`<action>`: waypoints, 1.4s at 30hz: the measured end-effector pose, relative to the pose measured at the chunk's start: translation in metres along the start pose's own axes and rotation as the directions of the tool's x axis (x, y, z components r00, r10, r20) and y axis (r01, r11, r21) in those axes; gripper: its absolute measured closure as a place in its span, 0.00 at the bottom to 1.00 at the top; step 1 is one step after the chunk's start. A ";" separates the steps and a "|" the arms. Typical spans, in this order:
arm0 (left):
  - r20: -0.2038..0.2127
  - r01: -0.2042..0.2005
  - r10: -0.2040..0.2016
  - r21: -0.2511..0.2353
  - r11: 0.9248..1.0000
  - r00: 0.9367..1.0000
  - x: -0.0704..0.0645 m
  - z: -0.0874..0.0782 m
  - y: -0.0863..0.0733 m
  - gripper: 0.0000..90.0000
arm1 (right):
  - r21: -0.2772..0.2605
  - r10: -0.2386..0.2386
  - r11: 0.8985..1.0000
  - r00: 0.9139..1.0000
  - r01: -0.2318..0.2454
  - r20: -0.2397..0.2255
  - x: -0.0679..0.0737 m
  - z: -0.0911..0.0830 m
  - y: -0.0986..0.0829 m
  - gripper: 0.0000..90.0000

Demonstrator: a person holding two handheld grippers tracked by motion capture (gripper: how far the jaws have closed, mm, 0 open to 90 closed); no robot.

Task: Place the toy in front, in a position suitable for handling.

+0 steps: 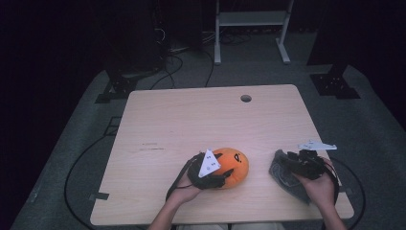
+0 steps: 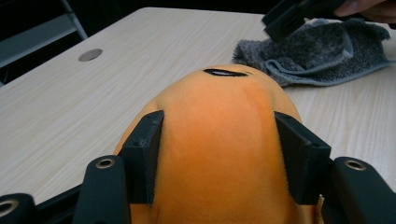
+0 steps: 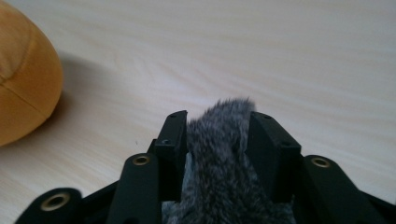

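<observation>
Left gripper (image 1: 225, 175) squeezes the soft orange pumpkin toy (image 1: 232, 166) near the table's (image 1: 191, 115) front edge. Right gripper (image 1: 282, 160) pinches a fold of the grey towel (image 1: 287, 179) — just to the toy's right, close but apart — so wiping means moving left.

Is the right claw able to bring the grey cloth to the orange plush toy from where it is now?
Probably yes. The right claw grips the grey cloth, and only bare table lies between it and the orange plush toy. The left claw clamps the toy's near end, away from that path.
</observation>
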State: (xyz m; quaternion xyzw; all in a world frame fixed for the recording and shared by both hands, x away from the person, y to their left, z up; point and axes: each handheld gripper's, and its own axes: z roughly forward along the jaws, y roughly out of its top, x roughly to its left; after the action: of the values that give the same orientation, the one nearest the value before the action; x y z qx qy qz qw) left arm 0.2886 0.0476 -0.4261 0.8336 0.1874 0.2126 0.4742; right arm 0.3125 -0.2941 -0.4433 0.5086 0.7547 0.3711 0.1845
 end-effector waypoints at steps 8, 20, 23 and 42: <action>0.057 0.001 0.000 -0.008 1.000 0.998 0.001 -0.003 0.003 0.19 | 0.141 0.041 0.989 0.999 -0.041 -0.004 -0.004 0.021 -0.011 0.70; 0.078 -0.069 0.068 0.010 0.998 0.995 0.009 -0.030 -0.001 0.12 | 0.171 0.033 0.985 0.999 -0.032 -0.006 -0.003 0.020 -0.010 0.81; 0.089 -0.084 0.081 0.036 0.996 0.993 0.012 -0.033 -0.005 0.12 | 0.174 0.013 0.985 1.000 -0.014 0.006 0.000 0.020 -0.009 0.83; 0.102 -0.062 0.055 0.070 0.996 0.993 0.023 -0.026 -0.028 0.21 | -0.062 -0.017 0.998 0.984 0.006 -0.179 0.034 -0.025 0.011 0.87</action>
State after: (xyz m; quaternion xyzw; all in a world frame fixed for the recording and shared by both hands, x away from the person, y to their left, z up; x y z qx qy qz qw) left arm 0.2912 0.0917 -0.4342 0.8652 0.1465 0.1773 0.4455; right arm 0.2897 -0.2703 -0.4153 0.4626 0.7595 0.4374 0.1335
